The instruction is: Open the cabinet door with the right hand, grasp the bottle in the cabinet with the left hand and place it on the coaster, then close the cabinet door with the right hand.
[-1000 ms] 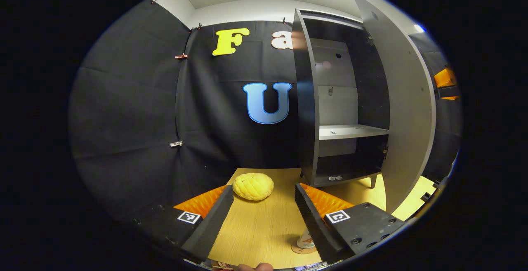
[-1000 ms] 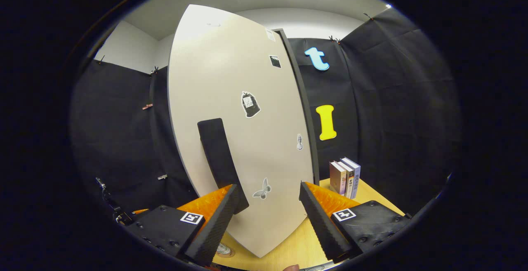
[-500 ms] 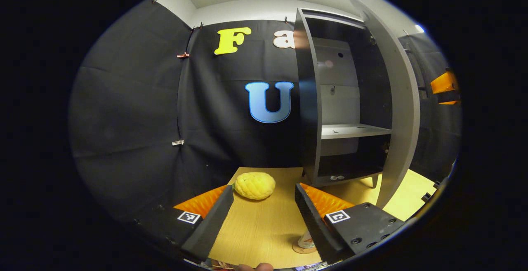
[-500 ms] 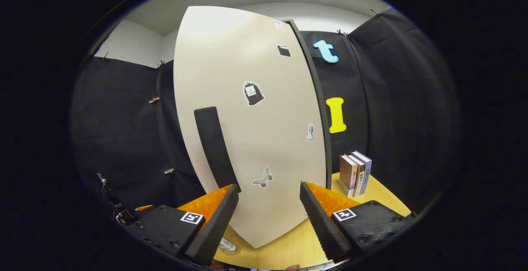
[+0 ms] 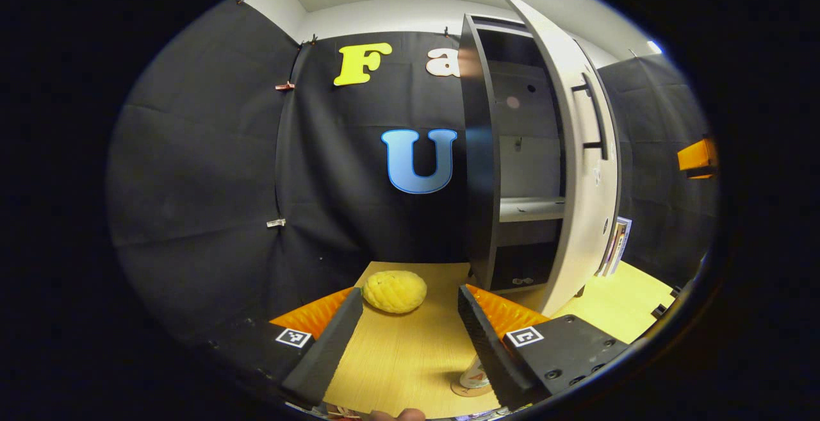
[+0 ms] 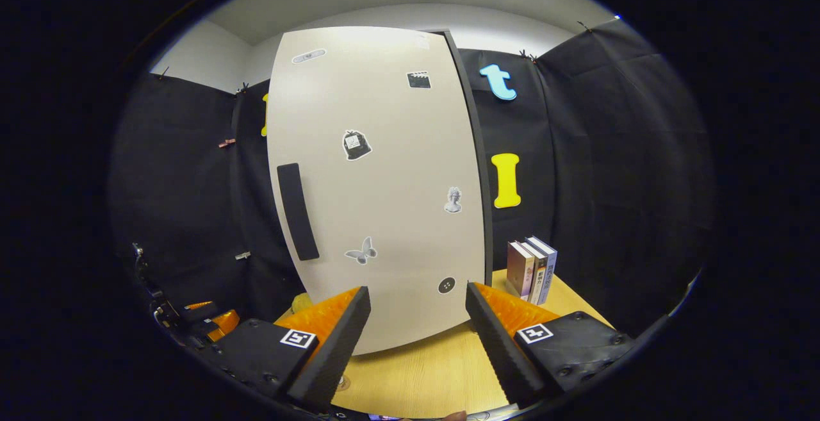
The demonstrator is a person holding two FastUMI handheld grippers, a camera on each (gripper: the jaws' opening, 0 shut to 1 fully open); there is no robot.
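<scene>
The grey cabinet (image 5: 479,171) stands on the table, its pale door (image 5: 580,171) swung most of the way toward the frame. Through the gap an empty shelf (image 5: 528,208) shows. In the right gripper view the door's front (image 6: 384,171) with its dark handle (image 6: 298,211) faces me. My right gripper (image 6: 418,291) is open just before the door's lower edge, holding nothing. The small bottle (image 5: 477,377) stands on the round coaster (image 5: 466,391) beside my left gripper's right finger. My left gripper (image 5: 408,296) is open and empty, low over the table.
A yellow bumpy fruit (image 5: 394,291) lies on the wooden table (image 5: 397,357) ahead of the left gripper. Several books (image 6: 532,270) stand right of the cabinet. The other gripper (image 5: 697,157) shows at the far right of the left gripper view.
The cabinet door has swung from wide open to nearly shut. The right gripper followed it round, open throughout. The left gripper has barely moved.
</scene>
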